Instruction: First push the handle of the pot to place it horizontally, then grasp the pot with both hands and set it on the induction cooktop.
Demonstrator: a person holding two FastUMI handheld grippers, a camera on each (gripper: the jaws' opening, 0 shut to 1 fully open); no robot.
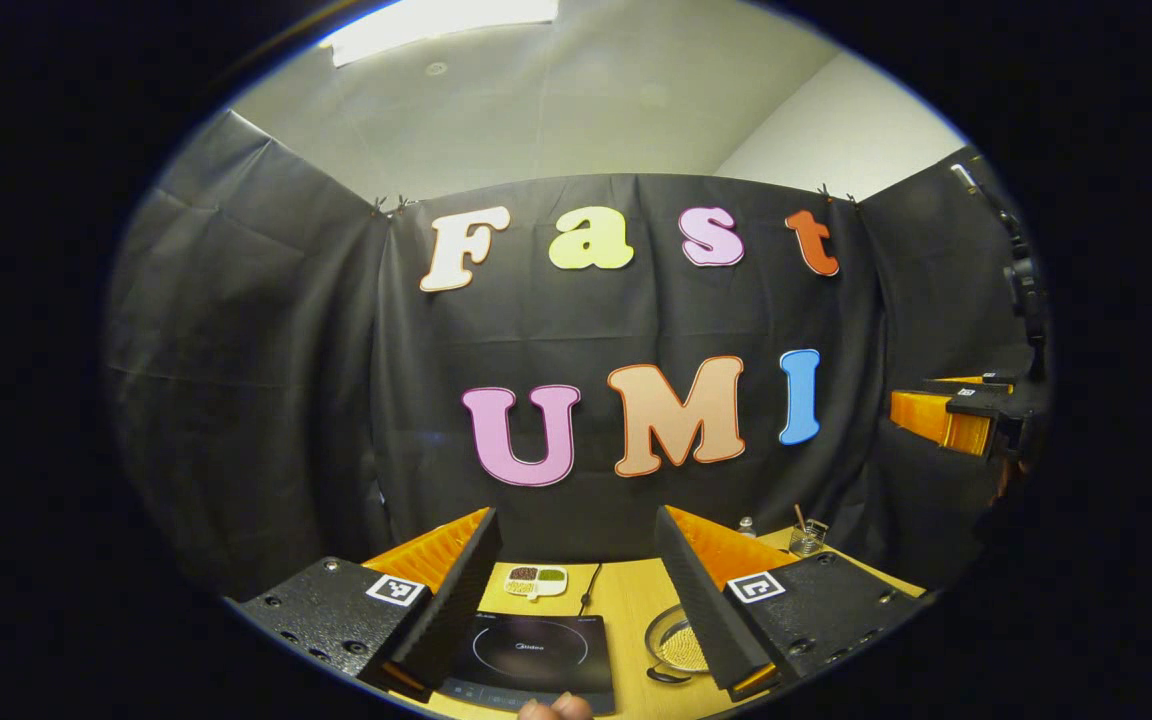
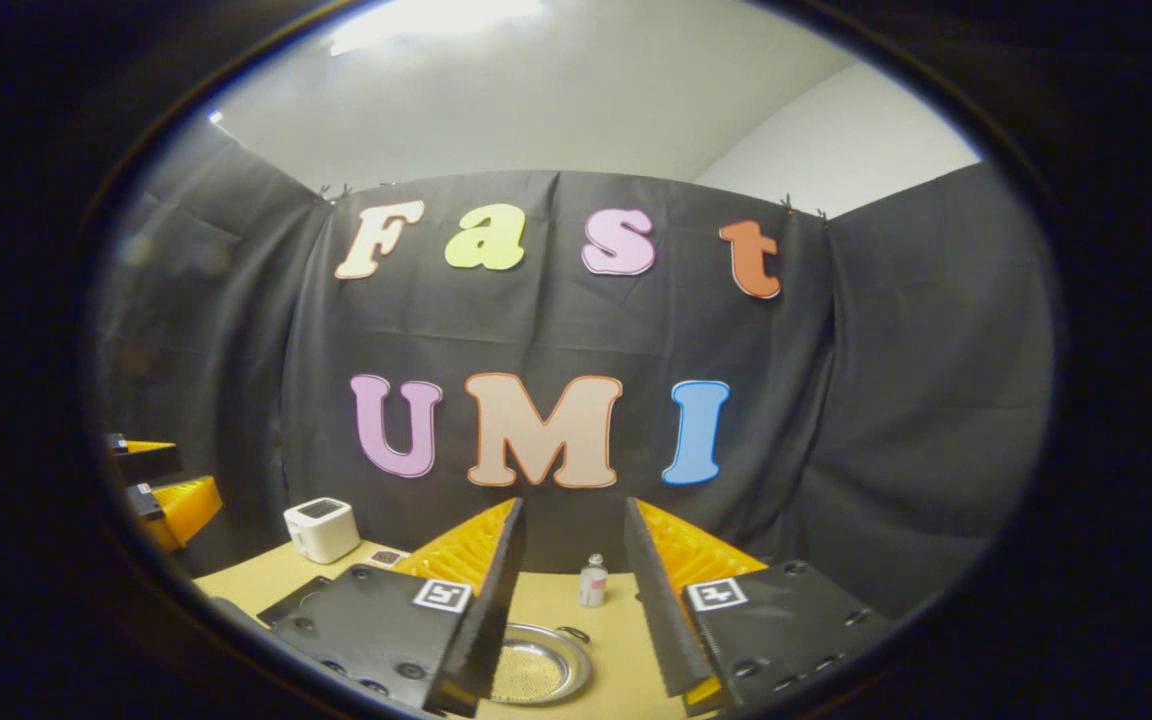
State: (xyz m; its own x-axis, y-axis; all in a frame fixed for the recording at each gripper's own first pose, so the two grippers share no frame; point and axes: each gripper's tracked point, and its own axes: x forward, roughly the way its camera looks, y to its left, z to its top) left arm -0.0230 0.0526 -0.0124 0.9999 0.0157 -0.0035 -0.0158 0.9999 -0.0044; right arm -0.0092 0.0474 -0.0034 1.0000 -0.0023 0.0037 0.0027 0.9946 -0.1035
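Both tools are released and hold nothing: the left tool point(image 1: 576, 590) hangs over the induction cooktop point(image 1: 532, 655) with the pot point(image 1: 678, 645) below its right finger, while the right tool point(image 2: 573, 590) hovers above that pot point(image 2: 539, 675) on the worktop point(image 2: 616, 610).

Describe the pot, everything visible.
The pot is a shallow round metal vessel with a shiny rim and a pale, finely dotted inside; it looks empty. It sits upright on the wooden table, seen between the open fingers of the right tool, which does not touch it. A small dark loop, likely a handle, shows at its far rim. In the left gripper view it lies right of the cooktop, partly hidden by a finger.
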